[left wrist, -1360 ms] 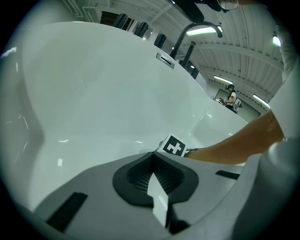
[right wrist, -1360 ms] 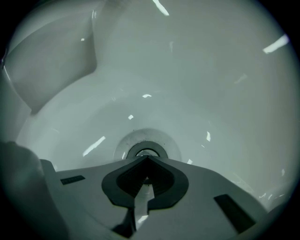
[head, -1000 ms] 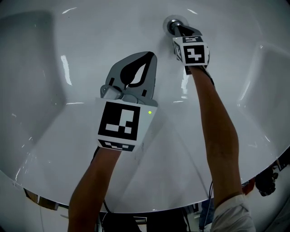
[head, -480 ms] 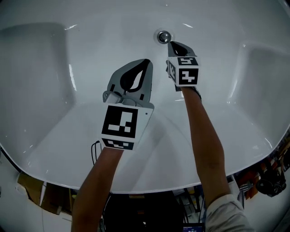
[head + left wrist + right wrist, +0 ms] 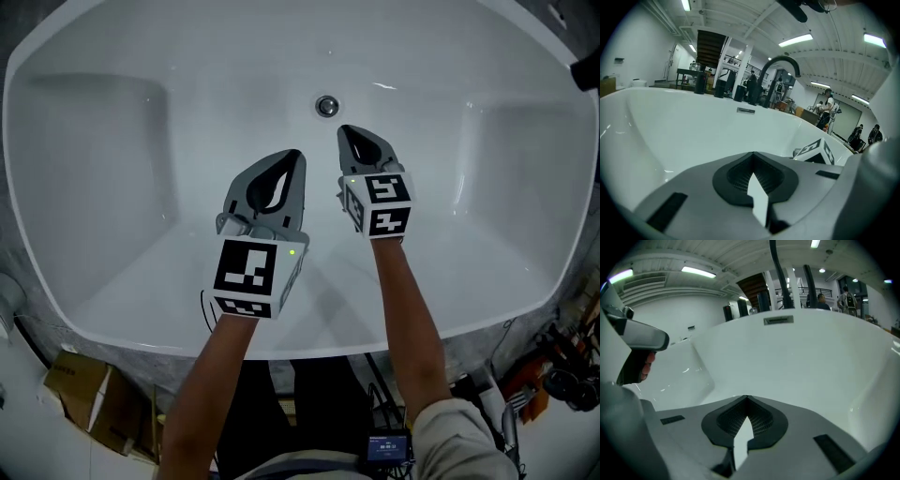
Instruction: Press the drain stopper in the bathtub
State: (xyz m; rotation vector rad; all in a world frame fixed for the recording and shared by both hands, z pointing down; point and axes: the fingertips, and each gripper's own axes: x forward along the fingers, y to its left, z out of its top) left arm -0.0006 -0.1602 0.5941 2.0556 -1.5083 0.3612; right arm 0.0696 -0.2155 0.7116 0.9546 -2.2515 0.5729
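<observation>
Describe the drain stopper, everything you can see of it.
The drain stopper is a small round disc, shiny like chromed metal, with a darker ring around a bright centre. It sits low in the white bathtub, about midway across, toward the far wall. Nothing touches it: the right gripper, jaws together, is the nearest thing and hangs short of it. It is too small to tell whether it is pressed down or popped up. Neither gripper view shows it.

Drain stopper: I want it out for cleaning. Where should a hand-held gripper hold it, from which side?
Take the round chrome drain stopper by its circular rim, jaws spread across it, from straight above: it lies low in the white bathtub floor, so its sides look barely exposed.
</observation>
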